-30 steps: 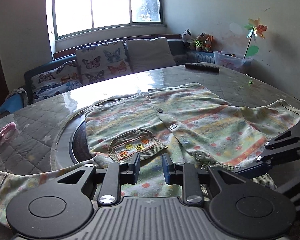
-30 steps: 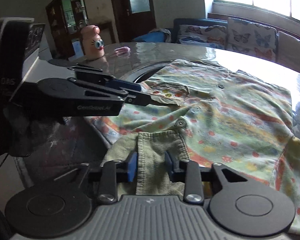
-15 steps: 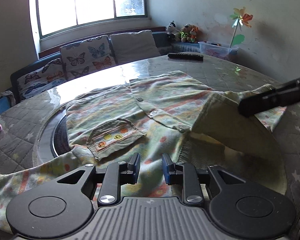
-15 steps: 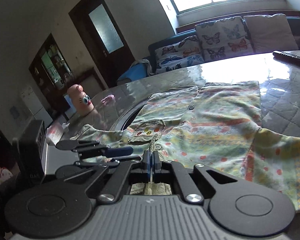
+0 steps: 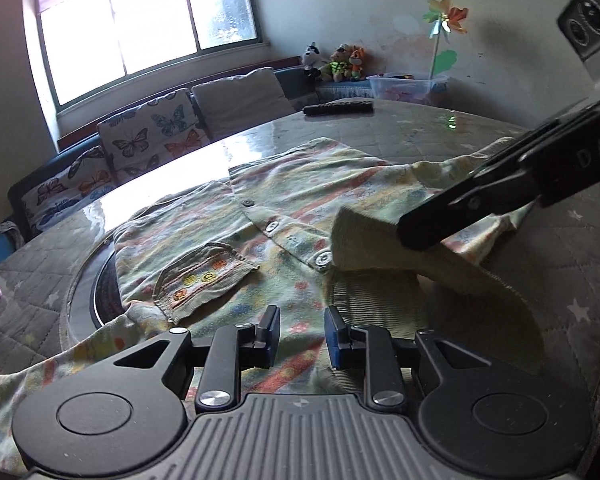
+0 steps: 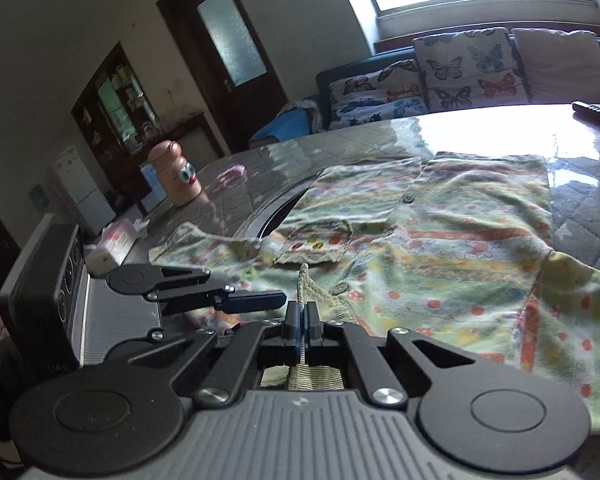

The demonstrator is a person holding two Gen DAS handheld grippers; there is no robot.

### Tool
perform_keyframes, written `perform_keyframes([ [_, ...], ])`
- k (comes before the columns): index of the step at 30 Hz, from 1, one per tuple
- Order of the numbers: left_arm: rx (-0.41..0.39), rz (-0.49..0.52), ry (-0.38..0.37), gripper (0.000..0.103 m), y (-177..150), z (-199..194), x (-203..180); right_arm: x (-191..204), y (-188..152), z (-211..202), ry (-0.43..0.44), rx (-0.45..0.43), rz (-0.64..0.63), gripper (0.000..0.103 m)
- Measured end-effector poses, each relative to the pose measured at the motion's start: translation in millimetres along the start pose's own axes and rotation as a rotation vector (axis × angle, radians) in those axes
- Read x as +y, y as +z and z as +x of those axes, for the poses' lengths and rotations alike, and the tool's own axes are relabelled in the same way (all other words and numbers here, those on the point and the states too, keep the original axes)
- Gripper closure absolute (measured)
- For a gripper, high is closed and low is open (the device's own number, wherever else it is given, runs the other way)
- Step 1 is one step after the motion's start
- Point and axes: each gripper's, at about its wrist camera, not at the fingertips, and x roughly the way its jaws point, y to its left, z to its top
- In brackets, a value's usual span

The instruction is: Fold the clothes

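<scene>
Garment: a child's pale green button-front shirt with orange and yellow printed stripes and dots [image 5: 292, 200] lies spread face up on the round quilted grey counter [image 5: 420, 132], its collar end at the near edge and its hem toward the far edge by the window.
Collar: the ribbed olive-green corduroy collar [image 6: 316, 296] is raised off the cloth on the right side; the rest lies flat.
Right gripper [image 6: 301, 322]: jaws are together, clamped on the collar, a thin fold of corduroy pinched between the blue pads.
Left gripper [image 5: 299, 338]: jaws stand apart, low over the shirt near the collar, holding nothing.
Pocket: a small corduroy chest pocket with embroidered circles [image 5: 204, 276] sits on the shirt's left front, lying flat.
Handling: light, soft and limp, so it will likely sag and drag wherever it is unsupported; not fragile, with little slip on the quilted cover.
Where to hold: probably seams, collar band or shoulder edge, where the cloth is thicker and a pinch holds; a matching hold on the left shoulder looks needed.
Risk: one-sided lifting may skew the placket.
</scene>
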Motion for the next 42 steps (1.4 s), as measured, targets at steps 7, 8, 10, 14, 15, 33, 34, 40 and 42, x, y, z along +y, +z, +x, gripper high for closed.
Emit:
perform_keyframes([
  [7,-0.012,0.031,-0.02,0.076,-4.8,-9.0,-5.5,5.7,-1.3,7.9,0.034,0.04,-0.035,0.094],
  [8,-0.013,0.03,-0.022,0.076,-5.3,-10.4,-5.1,5.8,-0.7,7.0,0.047,0.038,-0.035,0.094],
  [10,-0.017,0.028,-0.027,0.074,-6.2,-13.2,-4.5,4.6,1.0,5.2,0.062,0.026,-0.028,0.094],
  [14,-0.029,0.021,-0.033,0.072,-6.9,-20.5,-0.6,-4.1,6.6,5.2,0.024,-0.019,0.0,0.093],
  [15,-0.037,0.018,-0.026,0.071,-5.7,-23.4,2.3,-5.5,7.0,10.2,-0.008,-0.014,-0.011,0.093],
  [33,-0.091,-0.07,-0.061,0.069,26.2,3.3,0.9,4.5,-22.8,20.1,-0.161,0.083,-0.187,0.079],
  [34,-0.075,-0.072,-0.064,0.069,24.3,8.8,-0.2,-0.3,-23.2,13.9,-0.161,0.073,-0.157,0.079],
  [40,-0.019,-0.064,-0.064,0.07,13.0,23.1,-4.9,-35.7,-26.2,-29.2,-0.248,-0.032,-0.006,0.069],
  [42,-0.019,-0.062,-0.064,0.07,11.7,22.4,-5.7,-56.1,-27.3,-40.6,-0.334,-0.062,0.039,0.069],
])
